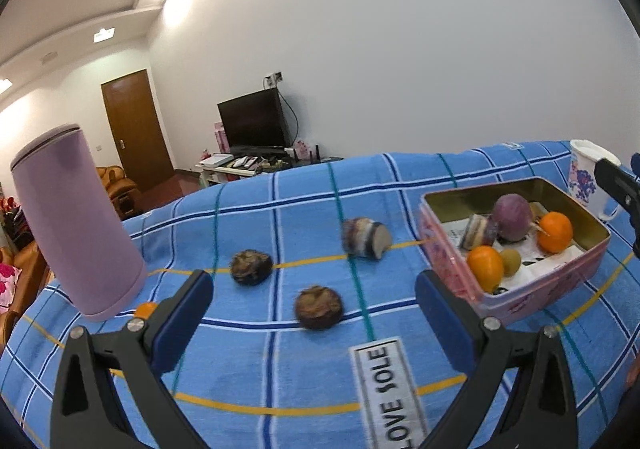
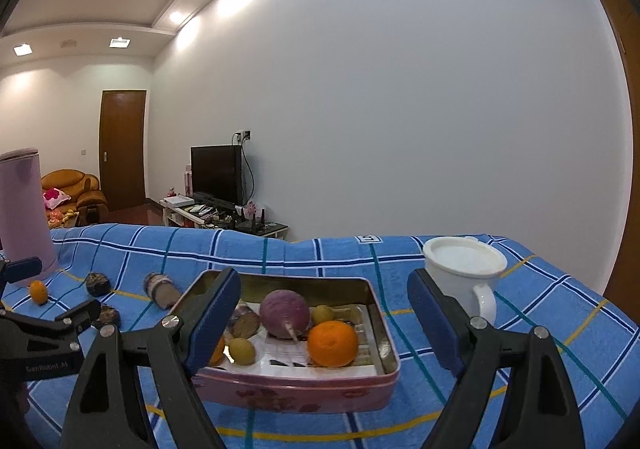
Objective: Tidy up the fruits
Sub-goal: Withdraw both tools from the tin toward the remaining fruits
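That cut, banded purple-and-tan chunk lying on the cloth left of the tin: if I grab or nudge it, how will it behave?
The cut chunk lies on its rounded side, flat cut face sideways, so a nudge would probably roll it. It looks solid, likely firm between the pads. The left gripper stands open, seemingly wide enough; gripping cut face against the opposite end looks steadier. The blue checked cloth may damp rolling.

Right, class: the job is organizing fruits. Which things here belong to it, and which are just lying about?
Belongs to the job:
pink tin
oranges in the tin
loose small orange
two dark round fruits
cut striped piece

Just lying about:
lilac canister
white mug
checked blue cloth
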